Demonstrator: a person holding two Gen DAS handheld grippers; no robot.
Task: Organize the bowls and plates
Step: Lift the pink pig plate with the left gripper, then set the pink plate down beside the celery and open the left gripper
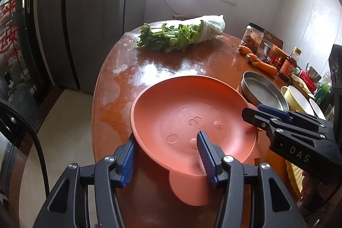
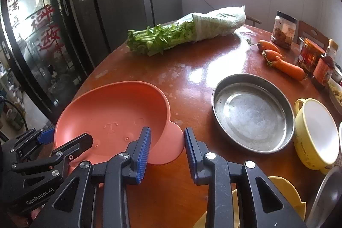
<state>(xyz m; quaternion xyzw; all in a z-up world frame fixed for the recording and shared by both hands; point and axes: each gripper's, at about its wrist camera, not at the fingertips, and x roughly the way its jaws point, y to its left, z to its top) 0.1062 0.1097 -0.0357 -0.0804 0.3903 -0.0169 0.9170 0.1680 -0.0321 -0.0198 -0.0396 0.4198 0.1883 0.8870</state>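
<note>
Here the pink bear-shaped bowl is seen at the near left part of the wooden tabletop, tilted a little. The left tool is set wide around the bowl's near rim: one finger is outside the wall and the other is inside, and no closing on the wall is shown. The right tool is also spread wide, with one finger inside the bowl at its ear-shaped tab and the other beside the tab. Just to the right, a steel pan is placed, and a yellow bowl is near it. Celery and carrots are laid further back.
</note>
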